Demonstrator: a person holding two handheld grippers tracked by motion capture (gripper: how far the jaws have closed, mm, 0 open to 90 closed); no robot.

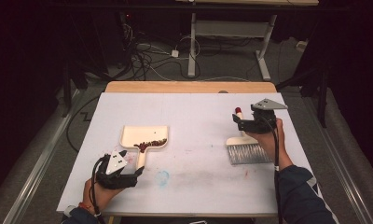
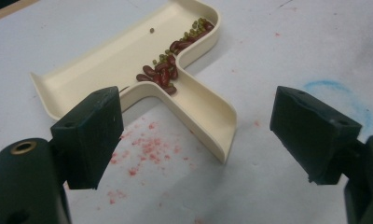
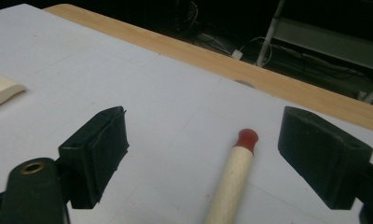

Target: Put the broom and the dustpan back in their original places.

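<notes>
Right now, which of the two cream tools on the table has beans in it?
The dustpan, near the left tool. A pile of red and green beans lies in its tray. The brush, under the right tool, has grey bristles and a red-tipped handle instead.

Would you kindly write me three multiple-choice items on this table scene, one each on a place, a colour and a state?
1. Where do the beans lie?
A. Inside the dustpan
B. Spread under the brush bristles
C. On the floor

2. What colour is the tip of the brush handle?
A. Blue
B. Red
C. Black

3. How do the jaws of the left gripper stand?
A. Clamped on the dustpan handle
B. Clamped on the brush
C. Apart, pressing on nothing

Answers:
1 A: the left gripper view shows red and green beans piled against the pan's back wall.
2 B: the right gripper view shows a red knob ending the pale handle.
3 C: both pads stand clear of the pan's handle, which lies between them.
</notes>
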